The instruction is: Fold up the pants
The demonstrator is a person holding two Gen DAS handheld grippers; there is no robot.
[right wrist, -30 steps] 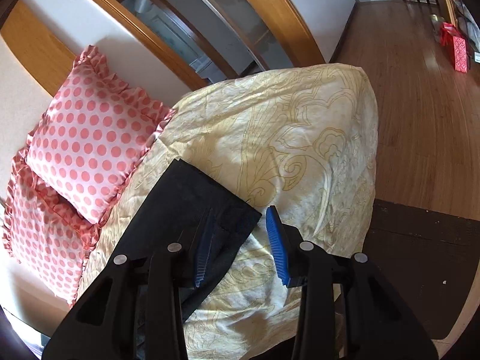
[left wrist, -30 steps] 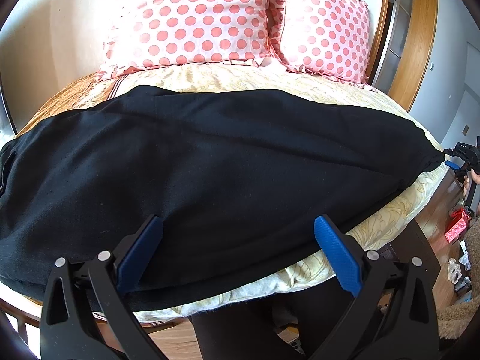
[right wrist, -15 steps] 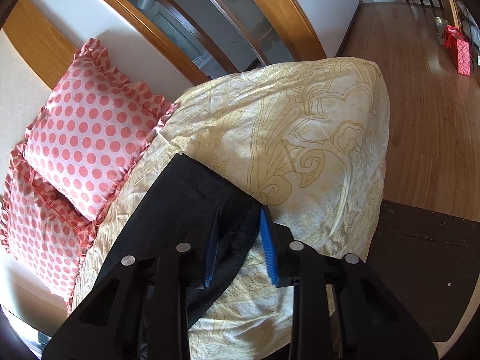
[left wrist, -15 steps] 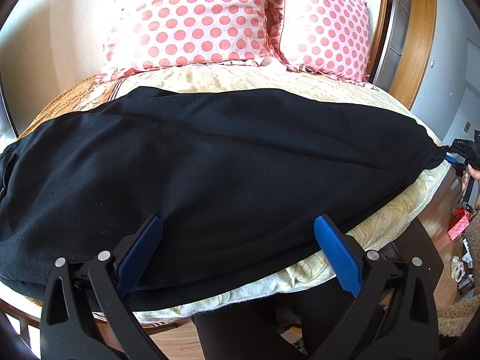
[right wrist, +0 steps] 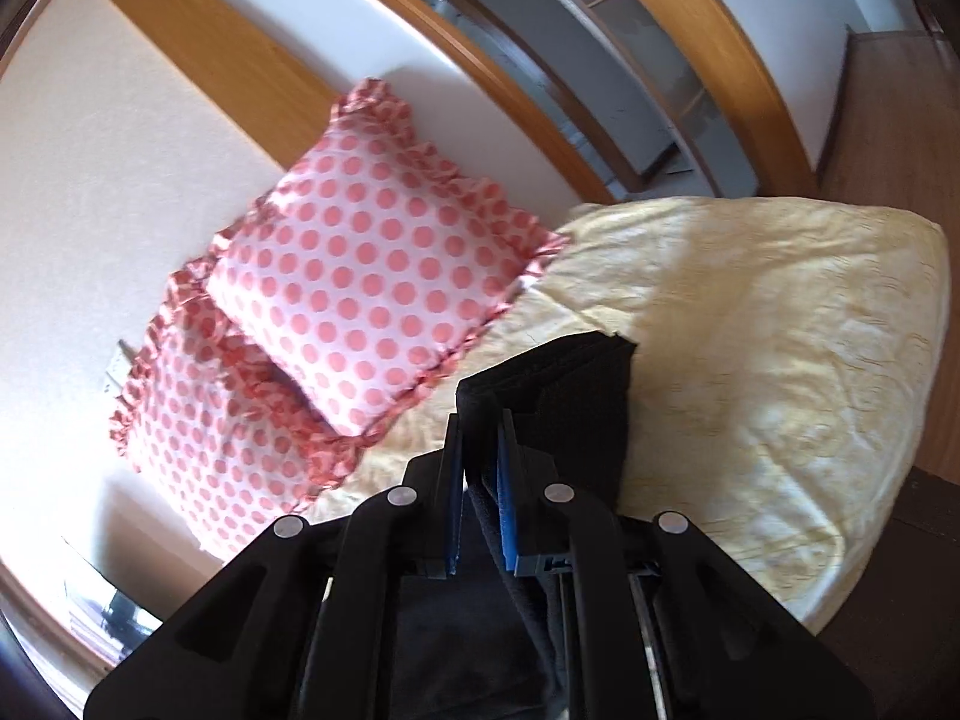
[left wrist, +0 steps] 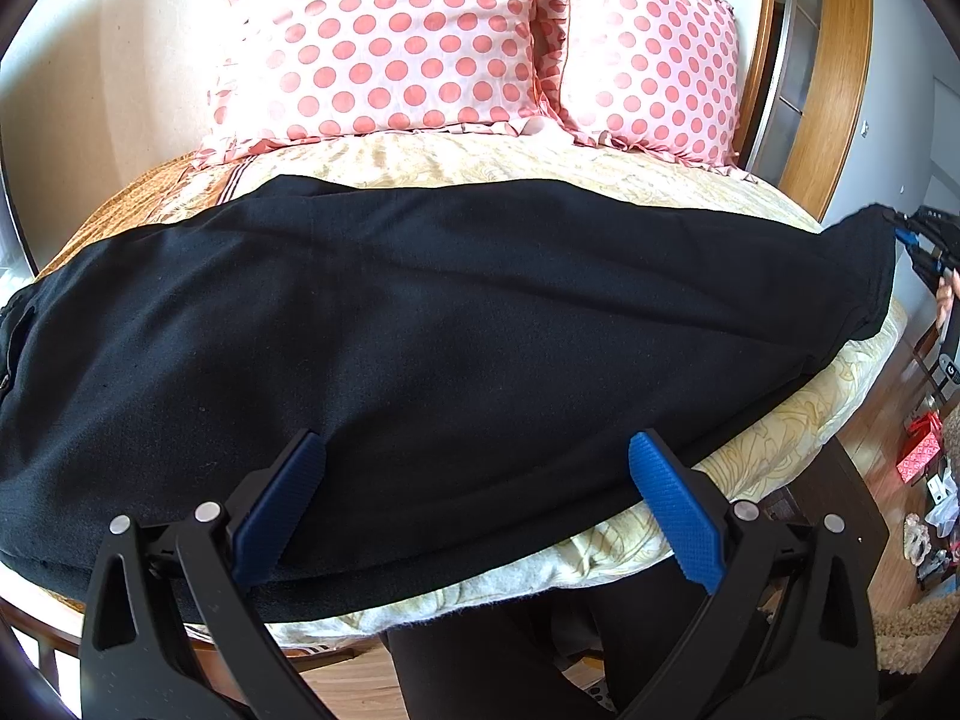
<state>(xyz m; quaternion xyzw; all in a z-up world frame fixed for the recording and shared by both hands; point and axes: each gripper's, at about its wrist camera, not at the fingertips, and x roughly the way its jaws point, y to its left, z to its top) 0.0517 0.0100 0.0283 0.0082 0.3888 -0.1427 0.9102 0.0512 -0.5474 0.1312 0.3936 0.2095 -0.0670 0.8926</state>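
Black pants (left wrist: pixel 420 330) lie stretched lengthwise across the yellow bed. My left gripper (left wrist: pixel 474 480) is open, its blue pads hovering over the near edge of the pants, holding nothing. My right gripper (right wrist: pixel 480 438) is shut on the leg end of the pants (right wrist: pixel 570 390) and lifts it off the bed. In the left wrist view the right gripper (left wrist: pixel 918 240) shows at the far right, holding the raised cuff.
Two pink polka-dot pillows (left wrist: pixel 384 42) (right wrist: pixel 366 276) stand against the headboard. The yellow bedspread (right wrist: pixel 780 360) covers the bed. The wooden floor with a red bag (left wrist: pixel 918 450) lies to the right. A person's dark legs (left wrist: pixel 510 660) stand at the bed's near edge.
My right gripper closed on the pants' leg end and lifted it off the bed. The left gripper stayed open and almost still.
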